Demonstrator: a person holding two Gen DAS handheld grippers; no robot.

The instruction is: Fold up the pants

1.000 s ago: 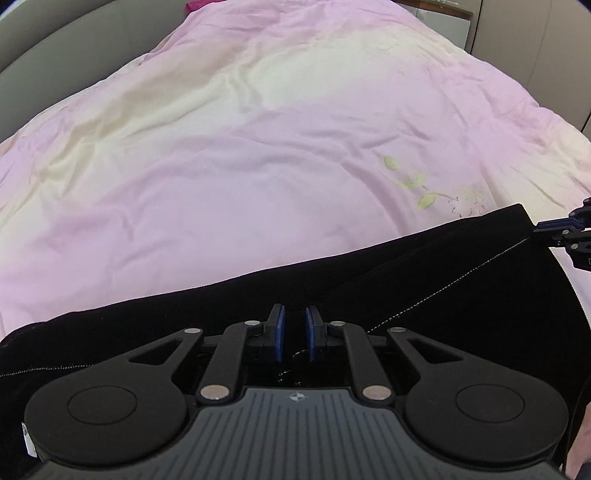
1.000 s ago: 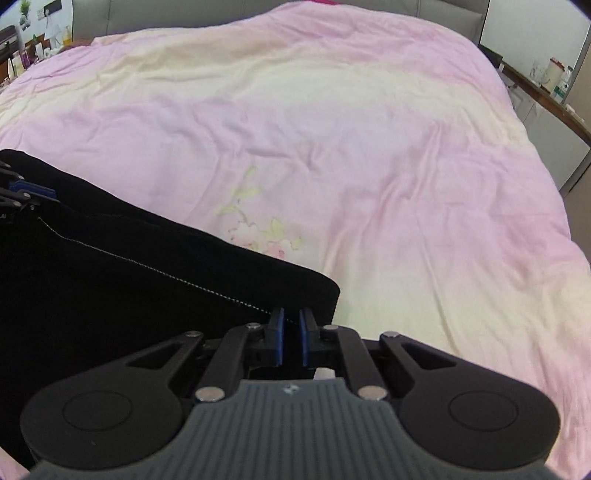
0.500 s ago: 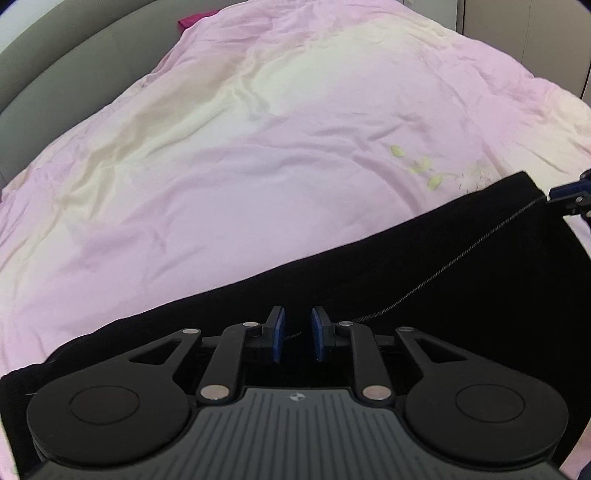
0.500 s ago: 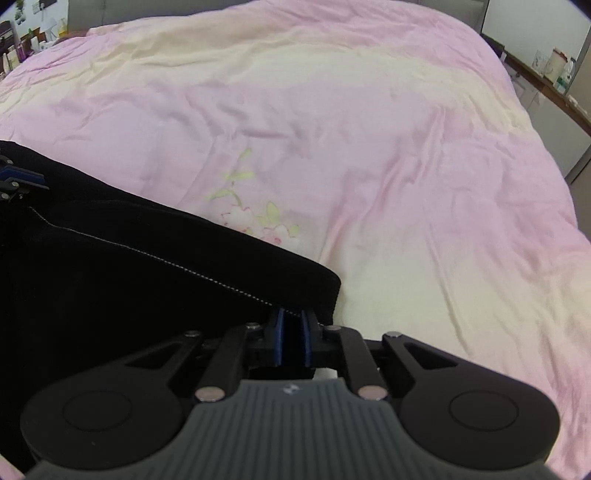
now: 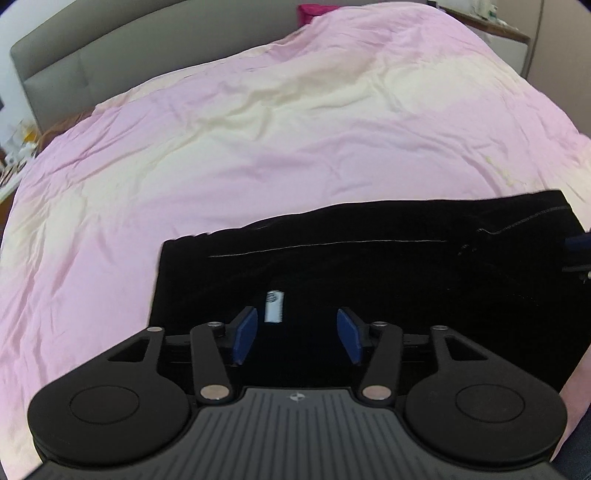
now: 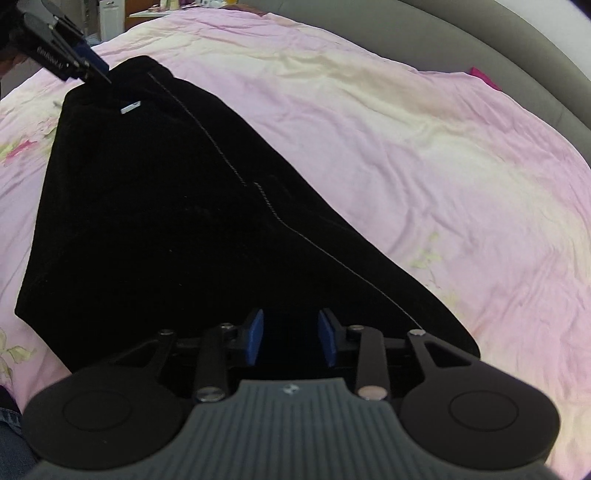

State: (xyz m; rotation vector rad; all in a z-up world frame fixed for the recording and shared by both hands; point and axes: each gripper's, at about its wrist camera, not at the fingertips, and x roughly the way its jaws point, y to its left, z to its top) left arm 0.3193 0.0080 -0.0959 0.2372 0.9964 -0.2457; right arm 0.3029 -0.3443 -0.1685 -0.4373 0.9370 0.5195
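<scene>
The black pants [image 5: 369, 273] lie folded flat on the pink bed cover, with a white stitched seam and a small white label [image 5: 274, 305]. My left gripper [image 5: 297, 334] is open and empty, just above the pants' near edge by the label. My right gripper [image 6: 291, 336] is open and empty over the other end of the pants [image 6: 166, 229]. The left gripper also shows in the right wrist view [image 6: 79, 61] at the pants' far corner. The right gripper's tip shows at the right edge of the left wrist view [image 5: 580, 254].
The pink and cream bed cover [image 5: 258, 129] spreads beyond the pants. A grey padded headboard [image 5: 92, 55] runs along the far side. A magenta item [image 5: 314, 11] lies at the far edge of the bed. Cluttered side furniture [image 5: 14, 155] stands at the left.
Both grippers were shut on the pants' edge; both have now opened and let go. The pants now lie flat in a shorter folded shape, and both views have swung round.
</scene>
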